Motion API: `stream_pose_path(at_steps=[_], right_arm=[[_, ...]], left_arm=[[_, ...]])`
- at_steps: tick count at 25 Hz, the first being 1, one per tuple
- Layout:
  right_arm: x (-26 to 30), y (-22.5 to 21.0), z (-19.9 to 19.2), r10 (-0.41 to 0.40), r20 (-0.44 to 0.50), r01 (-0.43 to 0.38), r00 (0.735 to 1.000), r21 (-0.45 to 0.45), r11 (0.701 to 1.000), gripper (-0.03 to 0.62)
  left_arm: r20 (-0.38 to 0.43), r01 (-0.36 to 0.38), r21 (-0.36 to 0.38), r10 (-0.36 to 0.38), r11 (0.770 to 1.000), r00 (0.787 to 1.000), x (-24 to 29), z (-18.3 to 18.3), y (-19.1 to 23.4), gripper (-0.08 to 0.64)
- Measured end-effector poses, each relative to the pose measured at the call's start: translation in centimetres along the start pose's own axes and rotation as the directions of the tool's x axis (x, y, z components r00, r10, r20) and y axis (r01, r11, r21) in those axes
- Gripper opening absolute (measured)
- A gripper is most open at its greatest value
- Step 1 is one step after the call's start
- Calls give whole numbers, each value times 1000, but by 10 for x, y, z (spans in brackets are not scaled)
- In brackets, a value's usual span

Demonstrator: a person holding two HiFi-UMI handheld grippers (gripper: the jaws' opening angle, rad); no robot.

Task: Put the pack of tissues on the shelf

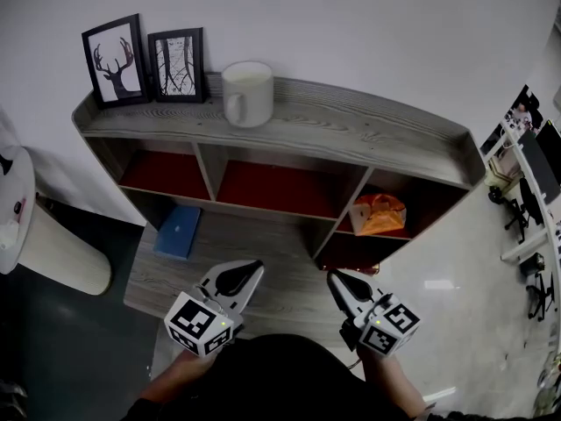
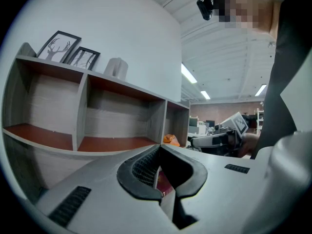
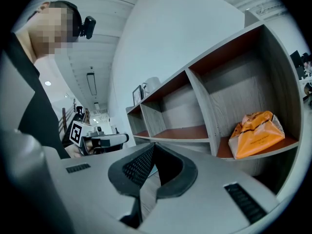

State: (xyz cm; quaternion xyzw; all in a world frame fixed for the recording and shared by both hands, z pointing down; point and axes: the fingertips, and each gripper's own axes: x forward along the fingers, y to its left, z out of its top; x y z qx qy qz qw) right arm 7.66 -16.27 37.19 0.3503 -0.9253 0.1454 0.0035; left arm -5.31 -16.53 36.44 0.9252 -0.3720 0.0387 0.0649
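Note:
The orange pack of tissues [image 1: 379,215] lies in the right compartment of the grey wooden shelf [image 1: 368,134], on its red floor. The right gripper view shows the pack [image 3: 257,133] to the right, well apart from the jaws. It is a small orange spot [image 2: 170,139] in the left gripper view. My left gripper [image 1: 250,274] and right gripper [image 1: 337,279] hover side by side in front of the shelf, close to my body. Both are shut with nothing between the jaws.
A white mug [image 1: 247,93] and two framed pictures [image 1: 114,60] stand on the shelf top. The left and middle compartments hold nothing. A blue flat object [image 1: 178,231] lies on the low board under the left compartment. A white round stand [image 1: 17,226] is at far left.

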Motion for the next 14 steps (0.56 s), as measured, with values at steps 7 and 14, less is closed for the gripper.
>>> stream_pose_path(at_steps=[7, 14], right_arm=[[1, -3, -1, 10, -4, -10, 1000, -1, 1000, 17], [-3, -7, 1, 16, -6, -16, 1000, 3, 1000, 17]], left_arm=[[-1, -12, -4, 12, 1000, 1000, 1, -1, 3, 14], [-2, -22, -3, 22, 1000, 1000, 6, 2, 2, 14]])
